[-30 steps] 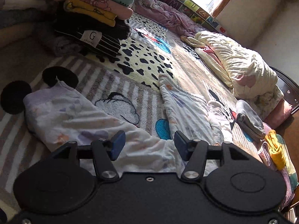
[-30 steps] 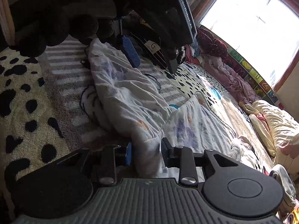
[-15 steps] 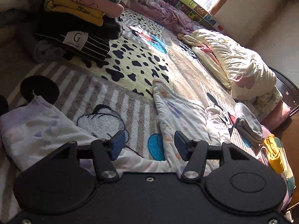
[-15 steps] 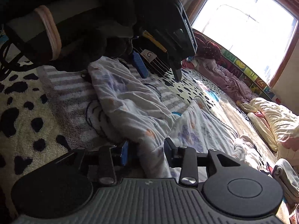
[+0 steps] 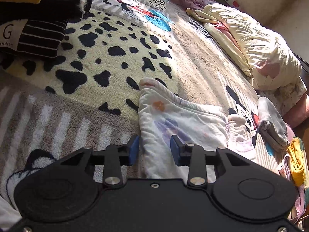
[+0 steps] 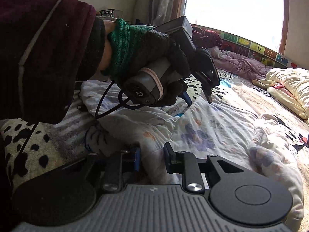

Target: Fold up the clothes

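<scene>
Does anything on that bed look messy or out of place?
Yes. The white floral garment lies rumpled and twisted across the blanket, unlike the neat folded stack at the far left. A loose yellow item hangs near the bed's edge.

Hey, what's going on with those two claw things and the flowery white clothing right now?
Left tool just closing on white floral garment. Right tool clamped on its bunched fold. Nothing in the way.

Harsh window (image 6: 233, 5) glare, deep shadows, fisheye-bent edges.
</scene>
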`<state>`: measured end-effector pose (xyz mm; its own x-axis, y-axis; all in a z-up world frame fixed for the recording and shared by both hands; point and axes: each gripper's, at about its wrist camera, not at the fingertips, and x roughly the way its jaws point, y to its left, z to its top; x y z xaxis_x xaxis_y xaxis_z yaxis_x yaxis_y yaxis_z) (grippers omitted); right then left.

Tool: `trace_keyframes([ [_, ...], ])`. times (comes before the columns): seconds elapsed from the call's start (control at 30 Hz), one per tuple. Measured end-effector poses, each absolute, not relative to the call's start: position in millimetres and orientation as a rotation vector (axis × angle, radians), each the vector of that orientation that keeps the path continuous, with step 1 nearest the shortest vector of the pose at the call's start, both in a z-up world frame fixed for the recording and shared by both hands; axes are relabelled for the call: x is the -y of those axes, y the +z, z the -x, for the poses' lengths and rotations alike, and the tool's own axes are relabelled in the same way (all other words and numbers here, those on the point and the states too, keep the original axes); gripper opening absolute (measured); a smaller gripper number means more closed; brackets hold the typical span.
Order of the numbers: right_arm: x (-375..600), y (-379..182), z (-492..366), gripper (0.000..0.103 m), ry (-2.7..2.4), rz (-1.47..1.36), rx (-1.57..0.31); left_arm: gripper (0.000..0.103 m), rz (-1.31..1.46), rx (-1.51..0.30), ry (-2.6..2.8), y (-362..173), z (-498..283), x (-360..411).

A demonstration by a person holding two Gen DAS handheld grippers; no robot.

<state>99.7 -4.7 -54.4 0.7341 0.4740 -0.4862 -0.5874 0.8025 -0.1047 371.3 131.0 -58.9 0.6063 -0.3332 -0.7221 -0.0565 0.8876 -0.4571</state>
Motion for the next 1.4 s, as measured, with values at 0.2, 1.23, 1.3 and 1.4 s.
trace_keyframes([
  [0.2,22.3,-48.0,-93.6,0.024,0.591,0.165,-0.433,0.007,0.292,-0.820,-0.146,-29.4,-363.4,-102.8],
  [1.23,112.3,-82.1,-97.8,0.022,0.454,-0.157,-0.568,0.027,0.133,-0.784,-0.254,-12.6,-379.0,-43.3],
  [1.3,113.7,-81.0,-96.2,0.022,0.449,-0.161,-0.563,0.022,0.095,-0.794,-0.236,-21.5,-389.8,-40.6],
  [1.4,116.3,-79.8,-93.9,0.022,0.443,-0.169,-0.561,0.022,0.007,-0.814,-0.246,-37.3,-402.7,-25.7],
])
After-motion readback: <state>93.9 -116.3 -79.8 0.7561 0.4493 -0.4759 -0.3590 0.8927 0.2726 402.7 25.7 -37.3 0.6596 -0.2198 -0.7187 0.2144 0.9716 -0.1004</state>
